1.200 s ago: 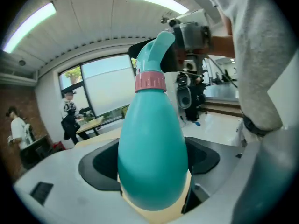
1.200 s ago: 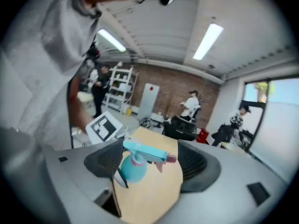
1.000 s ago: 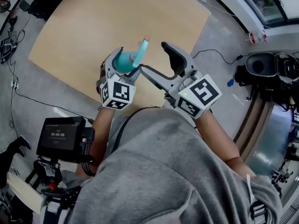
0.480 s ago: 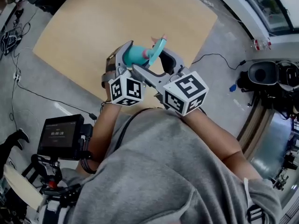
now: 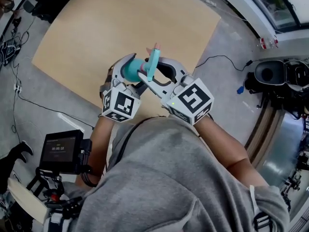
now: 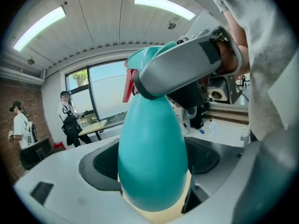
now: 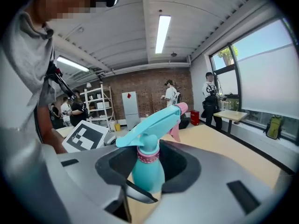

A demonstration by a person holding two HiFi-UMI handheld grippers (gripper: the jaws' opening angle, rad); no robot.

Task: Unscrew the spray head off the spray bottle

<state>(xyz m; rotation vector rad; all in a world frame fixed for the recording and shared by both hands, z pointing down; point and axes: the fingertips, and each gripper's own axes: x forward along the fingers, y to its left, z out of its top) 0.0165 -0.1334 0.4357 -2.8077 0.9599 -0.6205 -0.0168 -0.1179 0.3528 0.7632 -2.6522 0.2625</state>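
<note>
A teal spray bottle (image 5: 129, 67) with a teal spray head (image 5: 151, 64) and pink nozzle tip is held in the air over the near edge of the wooden table (image 5: 120, 23). My left gripper (image 5: 127, 69) is shut on the bottle's fat body (image 6: 152, 157). My right gripper (image 5: 151, 68) is closing round the neck just under the pink collar (image 7: 148, 156). Its dark pads touch the teal neck (image 7: 147, 176) on both sides. The spray head (image 7: 149, 125) points away to the right in the right gripper view, above the jaws.
A tripod with a small screen (image 5: 60, 149) stands on the floor at the lower left, with cables (image 5: 14, 57) along the left. Black gear (image 5: 270, 71) sits at the right. Several people stand far off near the windows (image 6: 67, 113).
The right gripper came in from the right with wide jaws and has narrowed them round the bottle's neck. The bottle and left gripper have tilted slightly; the spray head now points more upright.
</note>
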